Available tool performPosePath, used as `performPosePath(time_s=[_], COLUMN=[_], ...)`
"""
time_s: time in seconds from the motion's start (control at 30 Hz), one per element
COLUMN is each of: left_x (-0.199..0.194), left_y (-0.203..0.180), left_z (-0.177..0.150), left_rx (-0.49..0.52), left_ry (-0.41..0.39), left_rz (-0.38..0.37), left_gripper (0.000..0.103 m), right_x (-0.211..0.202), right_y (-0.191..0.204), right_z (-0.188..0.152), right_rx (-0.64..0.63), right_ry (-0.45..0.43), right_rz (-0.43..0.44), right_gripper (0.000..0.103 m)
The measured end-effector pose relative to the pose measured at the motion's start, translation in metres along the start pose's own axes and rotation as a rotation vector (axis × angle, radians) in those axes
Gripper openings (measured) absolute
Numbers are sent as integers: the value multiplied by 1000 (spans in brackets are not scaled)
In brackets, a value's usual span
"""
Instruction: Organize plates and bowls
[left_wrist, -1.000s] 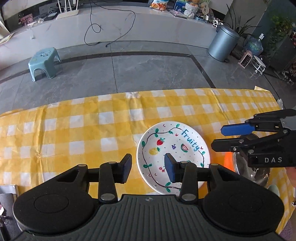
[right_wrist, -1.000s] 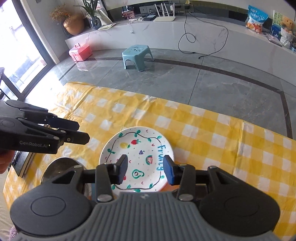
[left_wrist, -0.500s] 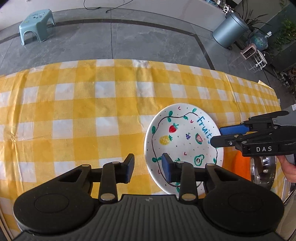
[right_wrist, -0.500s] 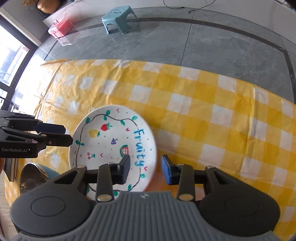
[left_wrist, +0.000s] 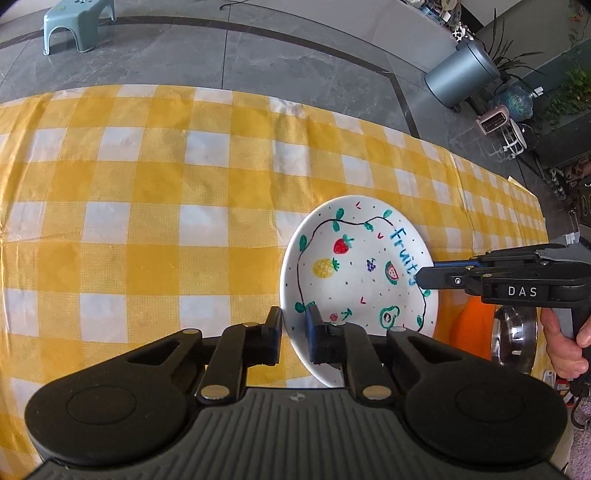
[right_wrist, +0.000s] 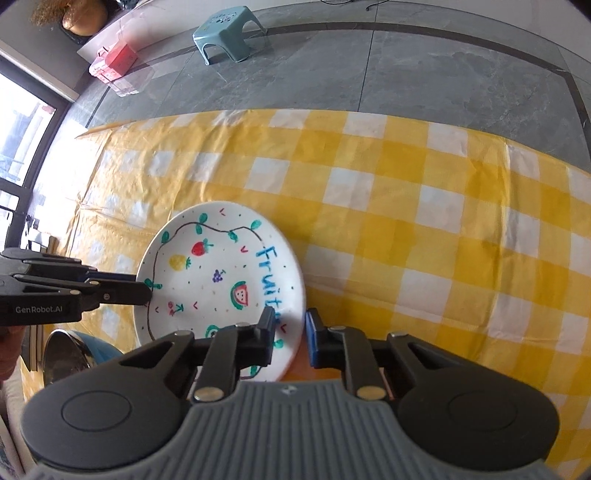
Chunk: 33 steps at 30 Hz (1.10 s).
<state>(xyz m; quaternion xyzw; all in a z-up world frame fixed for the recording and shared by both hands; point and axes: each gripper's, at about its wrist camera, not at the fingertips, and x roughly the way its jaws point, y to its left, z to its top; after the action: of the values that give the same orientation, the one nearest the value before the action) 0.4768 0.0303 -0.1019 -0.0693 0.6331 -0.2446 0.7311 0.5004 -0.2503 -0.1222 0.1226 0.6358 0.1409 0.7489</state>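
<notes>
A white plate painted with fruits and the word "Fruity" lies on the yellow checked tablecloth. My left gripper straddles the plate's near-left rim, and its jaws are closing with the rim pinched between them. On the opposite side, my right gripper has its jaws closing on the rim beside the lettering. Each view shows the other gripper side-on: the right gripper and the left gripper both clamp the plate edge. An orange dish peeks out under the plate.
A shiny steel bowl with a blue outside stands just past the plate, near a hand holding the right gripper. Beyond the table's far edge are grey floor tiles, a pale blue stool and a grey bin.
Both grippers have dropped toward the plate and tilted further down. Their jaws have narrowed from wide apart to pinching the rim on opposite sides.
</notes>
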Motion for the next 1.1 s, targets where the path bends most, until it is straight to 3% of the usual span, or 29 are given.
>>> performPosePath(time_s=[0.17,0.4,0.77,0.87,0.93,1.1], left_x=[-2,-9,-8,-8,-8,-12], left_y=[4,39,57,54,52,45], left_z=[-2,0,-11,-11,-10,-13], left_rx=[-52,-215,-280,-274,-279,-258], left_ry=[-56,-145,-198,-207,-215,-232], left_rz=[8,-14,-105,-102,-102,-76], left_gripper=[13,11,16,15,9,9], right_x=[-2,4,10,10,9,7], right_y=[-10,-8,-11,-7,-3,-2], right_z=[-5,0,0,0,0,-4], right_rx=[84,190,209,179,166,195], right_ry=[-46,-122,-108,-117,-125,-152], right_rz=[49,141,182,164,140,126], right_gripper=[12,9,14,14,10,8])
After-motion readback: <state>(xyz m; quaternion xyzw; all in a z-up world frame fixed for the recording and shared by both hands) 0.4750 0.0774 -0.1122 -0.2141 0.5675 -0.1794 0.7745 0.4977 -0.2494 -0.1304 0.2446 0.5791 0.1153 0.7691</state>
